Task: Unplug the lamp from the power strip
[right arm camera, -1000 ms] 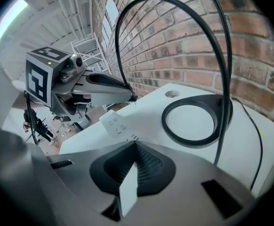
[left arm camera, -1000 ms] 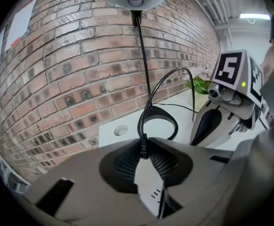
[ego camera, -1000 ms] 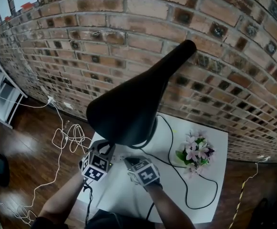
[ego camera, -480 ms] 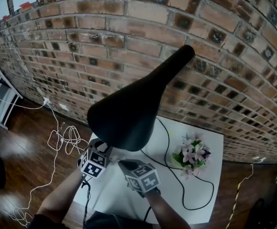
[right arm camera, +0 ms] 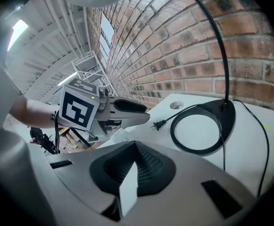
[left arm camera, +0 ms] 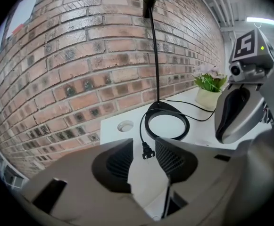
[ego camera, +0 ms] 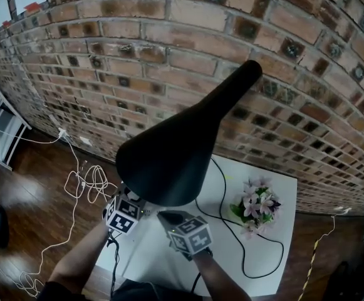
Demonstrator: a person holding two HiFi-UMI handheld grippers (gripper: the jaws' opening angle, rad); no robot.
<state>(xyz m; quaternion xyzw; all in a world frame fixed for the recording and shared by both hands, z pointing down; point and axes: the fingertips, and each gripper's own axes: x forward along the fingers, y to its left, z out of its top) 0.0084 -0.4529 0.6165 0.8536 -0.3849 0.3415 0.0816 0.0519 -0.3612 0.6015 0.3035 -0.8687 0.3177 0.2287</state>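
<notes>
I judge the unplugging done: the plug (left arm camera: pixel 147 153) lies loose on the desk (left arm camera: pixel 200 128) at lower centre, my left tool (left arm camera: pixel 144 149) has just been opening and grips nothing, my right tool (right arm camera: pixel 134 154) is closed empty, and next comes withdrawal.

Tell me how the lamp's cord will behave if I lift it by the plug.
Probably floppy: the cord is thin and lies in loose curves on the table. The plug looks small and light and lies free, so it should lift easily. The trailing cord may tug, though the lamp's ring base looks broad enough not to tip.
</notes>
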